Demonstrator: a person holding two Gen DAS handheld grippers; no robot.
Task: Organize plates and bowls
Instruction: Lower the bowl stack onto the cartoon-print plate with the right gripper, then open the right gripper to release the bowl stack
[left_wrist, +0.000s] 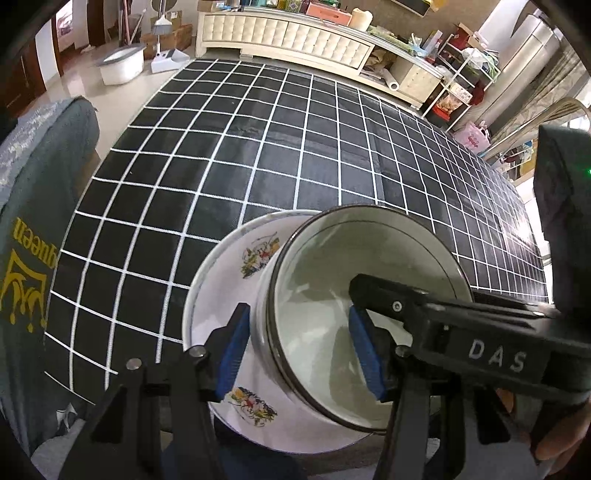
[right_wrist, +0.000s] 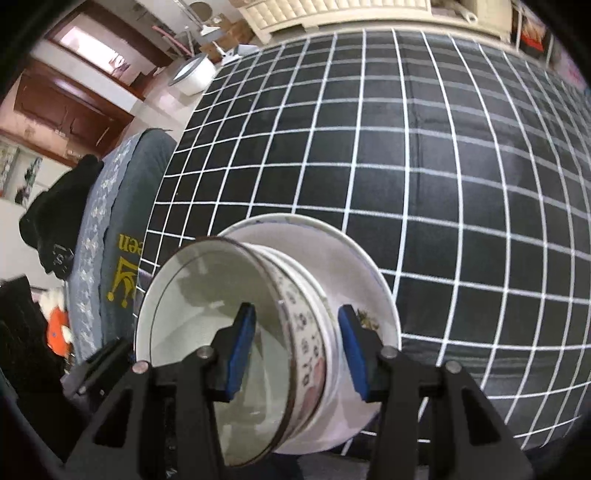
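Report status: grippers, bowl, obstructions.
Both grippers, left and right, straddle the bowl rim, jaws open. Bowl sits in plate. Checked cloth ahead bare.

Both views are taken from right behind the tongs, looking forward and down, super close to the bowl (left_wrist: 354, 317) sat on the plate (left_wrist: 225, 280). The left view faces it from the left, the right view from the right. Shared: bowl, plate, the black grid cloth (left_wrist: 258, 147), cabinet (left_wrist: 288, 33) behind.

Plate (left_wrist: 221, 280) near rim hidden behind left tool (left_wrist: 295, 354), bowl (right_wrist: 207, 332) base unseen, cabinet (right_wrist: 332, 14) cropped
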